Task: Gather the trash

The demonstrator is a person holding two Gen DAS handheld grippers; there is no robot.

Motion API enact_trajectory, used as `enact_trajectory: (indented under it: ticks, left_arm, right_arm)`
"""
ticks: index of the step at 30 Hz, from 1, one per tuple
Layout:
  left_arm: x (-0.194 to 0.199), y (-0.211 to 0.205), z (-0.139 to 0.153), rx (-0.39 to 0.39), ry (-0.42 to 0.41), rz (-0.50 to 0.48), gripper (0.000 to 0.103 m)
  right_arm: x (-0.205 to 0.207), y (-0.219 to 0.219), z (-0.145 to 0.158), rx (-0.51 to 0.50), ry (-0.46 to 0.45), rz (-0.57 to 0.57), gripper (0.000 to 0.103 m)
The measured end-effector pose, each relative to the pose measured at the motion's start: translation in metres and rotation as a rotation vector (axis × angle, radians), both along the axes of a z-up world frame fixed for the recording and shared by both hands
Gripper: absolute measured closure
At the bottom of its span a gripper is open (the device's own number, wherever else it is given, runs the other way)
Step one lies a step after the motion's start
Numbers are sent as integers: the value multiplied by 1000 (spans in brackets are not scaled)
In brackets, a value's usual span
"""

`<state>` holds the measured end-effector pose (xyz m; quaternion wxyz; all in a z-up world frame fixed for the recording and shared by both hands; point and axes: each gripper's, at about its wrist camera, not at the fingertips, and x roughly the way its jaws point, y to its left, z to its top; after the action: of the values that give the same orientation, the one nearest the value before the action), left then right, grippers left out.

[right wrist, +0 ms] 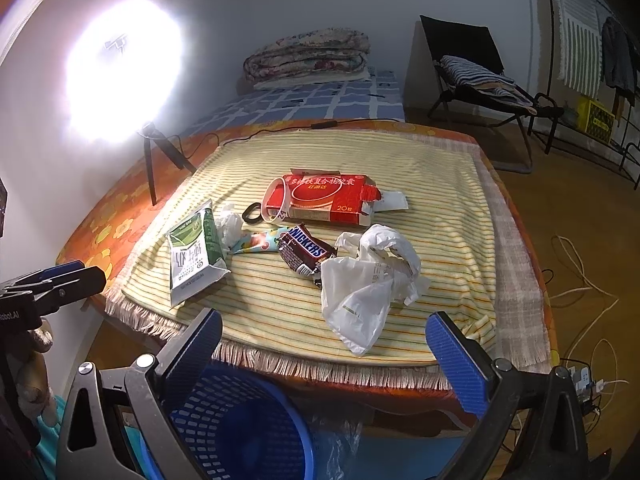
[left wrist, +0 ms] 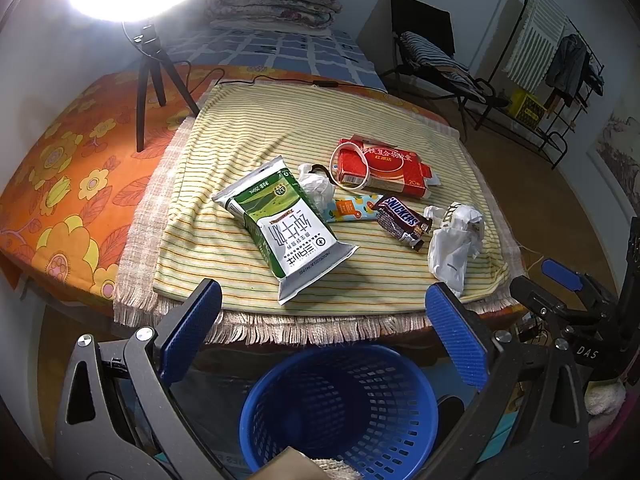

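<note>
Beyond both claws, trash lies on the striped-cloth table (left wrist: 248, 128).
Left claw (left wrist: 326, 330) and right claw (right wrist: 324, 354) hang released, empty, above the blue plastic mesh basket (left wrist: 340, 404); green-white milk pouch (left wrist: 288, 224), brown Snickers wrapper (right wrist: 306, 250), crumpled white plastic bag (right wrist: 368, 284) sit near the fringed front edge.

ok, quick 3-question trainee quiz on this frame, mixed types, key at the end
1. True or false: both grippers are open and hold nothing.
2. Which item touches the Snickers wrapper? A) milk carton B) white plastic bag C) tripod
3. Fill in: the blue basket sits ___ the table's near edge.

Key: 1 true: left gripper, right gripper. 2 B. 3 below.
</note>
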<state>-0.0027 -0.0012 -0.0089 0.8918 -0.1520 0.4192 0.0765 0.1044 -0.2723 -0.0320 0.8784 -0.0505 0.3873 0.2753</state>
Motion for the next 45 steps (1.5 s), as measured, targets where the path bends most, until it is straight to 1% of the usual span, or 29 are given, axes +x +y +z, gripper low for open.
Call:
enact_trajectory:
  ticks: [13, 45]
  left_arm:
    - [0, 0, 0, -2, 1, 1, 0]
    - [0, 0, -1, -2, 4, 1, 0]
  right_arm:
    - [-4, 8, -1, -14, 9, 21, 0]
    - [-4, 7, -1, -13, 8, 21, 0]
